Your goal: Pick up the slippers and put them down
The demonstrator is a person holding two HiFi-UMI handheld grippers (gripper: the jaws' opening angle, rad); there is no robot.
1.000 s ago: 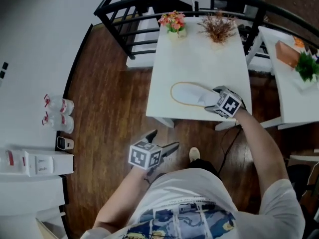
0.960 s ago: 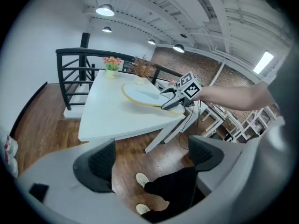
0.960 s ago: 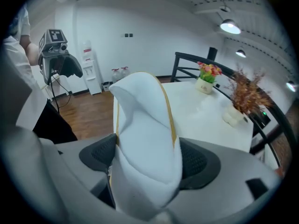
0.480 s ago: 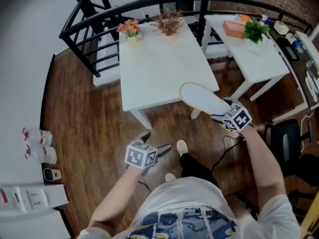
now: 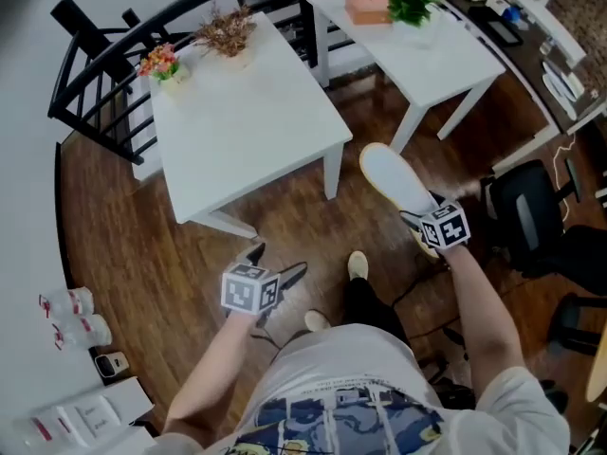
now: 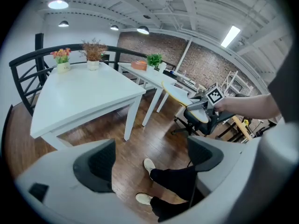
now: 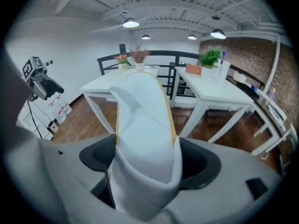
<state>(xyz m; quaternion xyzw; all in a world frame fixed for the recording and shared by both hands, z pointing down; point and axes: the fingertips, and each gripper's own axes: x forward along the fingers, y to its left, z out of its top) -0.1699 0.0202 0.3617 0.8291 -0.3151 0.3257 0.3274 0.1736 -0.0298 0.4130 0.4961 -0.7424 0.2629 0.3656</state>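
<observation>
A white slipper with a yellow-edged sole hangs in the air over the wooden floor, off the corner of the white table. My right gripper is shut on its toe end; in the right gripper view the slipper fills the gap between the jaws. My left gripper is held low above the floor near the person's feet, open and holding nothing. From the left gripper view the slipper shows at the right, with the right gripper behind it.
A second white table with a green plant stands at the back right. A black office chair is close to the right of the slipper. Flower pots sit on the near table. A black railing runs behind.
The right gripper lifted the slipper off the white table and carried it right, out over the floor. The head view swung right. The left gripper stayed low and open.
</observation>
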